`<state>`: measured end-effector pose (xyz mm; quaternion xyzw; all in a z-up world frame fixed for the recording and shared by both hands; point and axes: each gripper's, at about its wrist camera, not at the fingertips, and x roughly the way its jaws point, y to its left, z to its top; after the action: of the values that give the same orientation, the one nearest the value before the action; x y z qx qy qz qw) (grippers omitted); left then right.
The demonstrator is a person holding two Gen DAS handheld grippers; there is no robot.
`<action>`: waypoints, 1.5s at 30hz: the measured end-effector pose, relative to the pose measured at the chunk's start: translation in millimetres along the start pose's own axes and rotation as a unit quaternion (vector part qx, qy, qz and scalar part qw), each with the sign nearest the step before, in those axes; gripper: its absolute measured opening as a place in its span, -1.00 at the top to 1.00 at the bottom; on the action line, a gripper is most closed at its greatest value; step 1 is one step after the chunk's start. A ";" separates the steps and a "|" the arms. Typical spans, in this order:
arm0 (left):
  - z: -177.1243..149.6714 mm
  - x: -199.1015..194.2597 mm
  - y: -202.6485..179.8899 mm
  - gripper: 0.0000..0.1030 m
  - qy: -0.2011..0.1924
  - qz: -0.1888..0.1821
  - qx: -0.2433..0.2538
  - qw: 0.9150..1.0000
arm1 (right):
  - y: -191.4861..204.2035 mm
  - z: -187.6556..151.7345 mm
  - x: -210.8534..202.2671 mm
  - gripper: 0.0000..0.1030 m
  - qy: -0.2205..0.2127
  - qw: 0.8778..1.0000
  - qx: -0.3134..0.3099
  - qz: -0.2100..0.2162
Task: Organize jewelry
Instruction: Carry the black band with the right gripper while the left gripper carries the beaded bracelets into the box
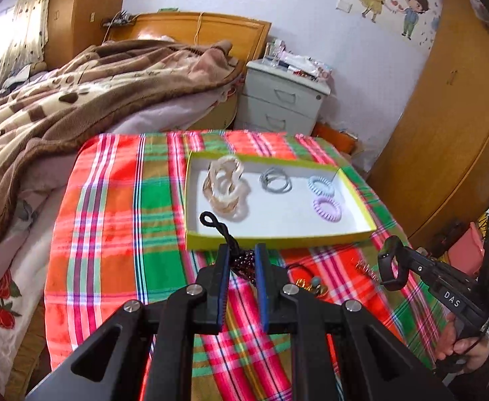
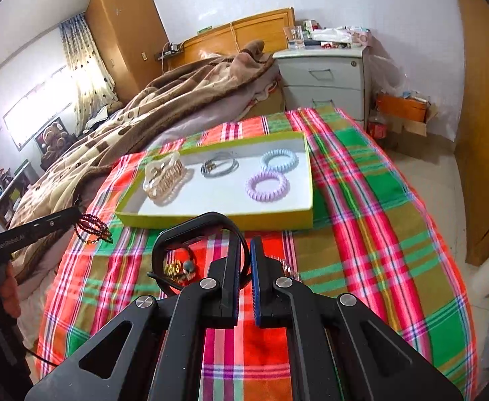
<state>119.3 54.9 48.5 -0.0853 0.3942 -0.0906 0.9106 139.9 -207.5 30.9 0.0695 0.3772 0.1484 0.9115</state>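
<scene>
Two hand-held grippers hover over a bed table covered in a bright plaid cloth (image 2: 361,200), each carrying a piece of jewelry toward a shallow yellow-green box (image 2: 217,219) at the far middle of the cloth. The left gripper (image 1: 242,260) has its tongs closed on a dark red beaded bracelet (image 2: 92,229), whose strands dangle loosely below the tips with a black cord loop sticking up; it hangs just short of the box's near left edge. The bracelet looks light and limp, likely to swing and to slip through a loose pinch, so a bunched cluster of strands seems the surest hold. The right gripper (image 2: 244,260) has its tongs pressed together on a black wristband (image 2: 191,224), a springy loop that keeps its shape; the flat strap gives a steady hold. Inside the box lie a cream hair claw (image 2: 164,175) at left, grey hair ties (image 2: 219,165) in the middle, and blue (image 2: 279,160) and purple (image 2: 267,186) coil ties at right. Small gold pieces (image 2: 177,269) rest on the near cloth.
</scene>
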 end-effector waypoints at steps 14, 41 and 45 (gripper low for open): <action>48.9 21.4 -18.6 0.71 -0.014 -0.041 0.010 0.999 | 0.3 52.0 27.4 0.89 -0.009 1.000 -0.008 -0.019; 87.6 144.2 -41.8 0.71 0.051 -0.096 -0.001 0.994 | -46.1 105.2 141.5 0.89 0.067 0.996 0.012 -0.063; 83.1 152.9 -37.3 0.71 0.064 -0.088 0.000 0.994 | -48.2 105.0 148.7 0.89 0.074 0.995 0.009 -0.071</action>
<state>279.5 -9.9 5.7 -0.1133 0.4426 -0.1753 0.8721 324.7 -206.7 -5.6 0.0397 0.4485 0.0842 0.8889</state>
